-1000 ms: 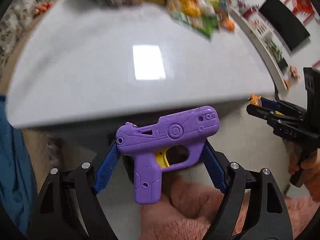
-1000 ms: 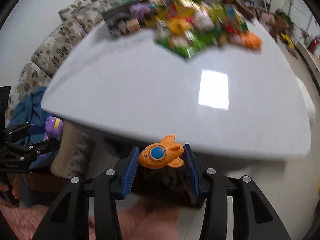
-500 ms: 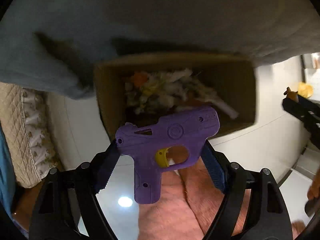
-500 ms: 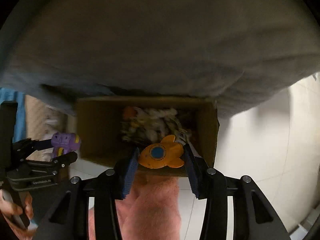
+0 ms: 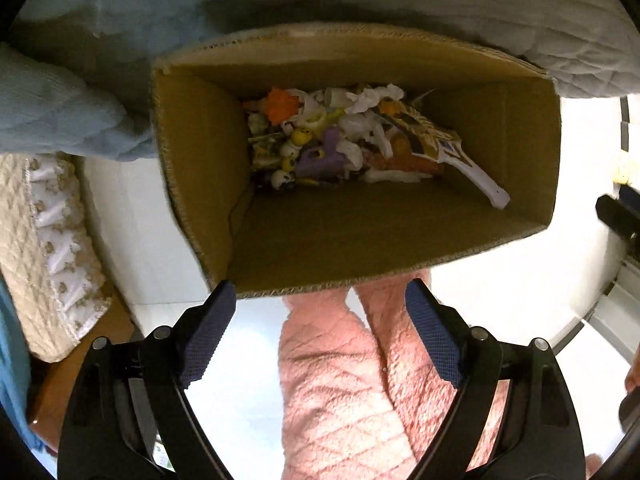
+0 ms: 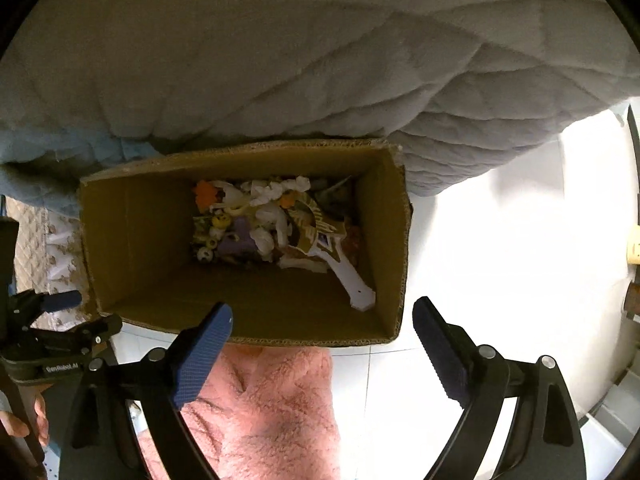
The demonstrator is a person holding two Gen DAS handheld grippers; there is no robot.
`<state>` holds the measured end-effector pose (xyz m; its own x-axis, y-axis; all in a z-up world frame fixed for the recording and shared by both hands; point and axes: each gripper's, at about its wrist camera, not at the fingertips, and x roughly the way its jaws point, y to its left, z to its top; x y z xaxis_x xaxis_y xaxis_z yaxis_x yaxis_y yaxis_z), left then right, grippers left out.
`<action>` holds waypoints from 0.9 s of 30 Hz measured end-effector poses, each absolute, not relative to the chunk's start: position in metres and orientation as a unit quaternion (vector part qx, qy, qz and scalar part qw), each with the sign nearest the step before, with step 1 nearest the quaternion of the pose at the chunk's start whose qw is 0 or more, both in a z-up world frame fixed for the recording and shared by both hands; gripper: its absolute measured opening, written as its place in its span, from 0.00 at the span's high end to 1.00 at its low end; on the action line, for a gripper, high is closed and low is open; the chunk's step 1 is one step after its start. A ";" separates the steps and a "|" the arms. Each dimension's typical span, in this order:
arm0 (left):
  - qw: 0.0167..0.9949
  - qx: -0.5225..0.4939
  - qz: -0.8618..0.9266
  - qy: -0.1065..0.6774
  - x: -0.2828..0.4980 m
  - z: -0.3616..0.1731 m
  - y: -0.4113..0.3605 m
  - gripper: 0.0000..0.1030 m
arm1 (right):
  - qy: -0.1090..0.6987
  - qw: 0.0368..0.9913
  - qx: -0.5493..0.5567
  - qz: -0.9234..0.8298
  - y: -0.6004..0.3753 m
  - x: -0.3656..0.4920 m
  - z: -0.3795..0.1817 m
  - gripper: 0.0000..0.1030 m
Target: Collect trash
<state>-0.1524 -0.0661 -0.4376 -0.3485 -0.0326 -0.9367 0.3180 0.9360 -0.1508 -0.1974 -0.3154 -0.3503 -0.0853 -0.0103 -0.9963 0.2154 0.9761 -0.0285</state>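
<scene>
An open cardboard box (image 5: pixel 400 236) stands on the floor below me; it also shows in the right wrist view (image 6: pixel 256 308). Inside lies a heap of small toys and crumpled paper, with a purple toy gun (image 5: pixel 324 156) on top, seen too in the right wrist view (image 6: pixel 238 238), and an orange piece (image 5: pixel 280 106). My left gripper (image 5: pixel 320 300) is open and empty above the box's near edge. My right gripper (image 6: pixel 322 318) is open and empty above the near edge too. The left gripper also appears at the left of the right wrist view (image 6: pixel 72 316).
A grey quilted blanket (image 6: pixel 320 60) hangs over the far side of the box. White tiled floor (image 6: pixel 500 240) lies to the right. A cream quilted cover (image 5: pixel 44 248) is on the left. Pink fuzzy trouser legs (image 5: pixel 360 380) are just below the grippers.
Both grippers swung down from the table to the box. The left let go of the purple toy gun and the right let go of the orange rocket; both jaws opened.
</scene>
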 end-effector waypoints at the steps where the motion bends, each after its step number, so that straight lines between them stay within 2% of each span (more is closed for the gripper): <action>1: 0.563 0.087 -0.154 0.807 -0.154 -0.426 -0.065 0.18 | 0.731 0.674 0.072 -0.079 -0.315 -0.197 -0.341 0.13; 4: 0.561 0.073 -0.163 0.808 -0.158 -0.391 -0.059 0.18 | 0.726 0.682 0.076 -0.050 -0.312 -0.199 -0.303 0.12; 7: 0.578 0.073 -0.195 0.789 -0.164 -0.333 -0.055 0.18 | 0.712 0.698 0.076 -0.011 -0.310 -0.202 -0.250 0.11; 10: 0.638 0.090 -0.214 0.734 -0.158 -0.243 -0.047 0.18 | 0.679 0.730 0.070 0.019 -0.306 -0.198 -0.184 0.11; 14: 0.738 0.063 -0.207 0.639 -0.132 -0.134 -0.036 0.18 | 0.577 0.814 0.056 0.028 -0.302 -0.178 -0.077 0.05; 19: 0.848 0.045 -0.134 0.511 -0.088 -0.025 -0.035 0.18 | 0.461 0.885 0.064 -0.007 -0.305 -0.139 0.018 0.05; 22: 0.885 0.025 -0.107 0.452 -0.061 0.023 -0.036 0.18 | 0.392 0.918 0.064 -0.008 -0.303 -0.116 0.072 0.05; 27: 0.912 -0.015 -0.093 0.399 -0.032 0.089 -0.035 0.18 | 0.326 0.944 0.042 -0.029 -0.296 -0.098 0.133 0.05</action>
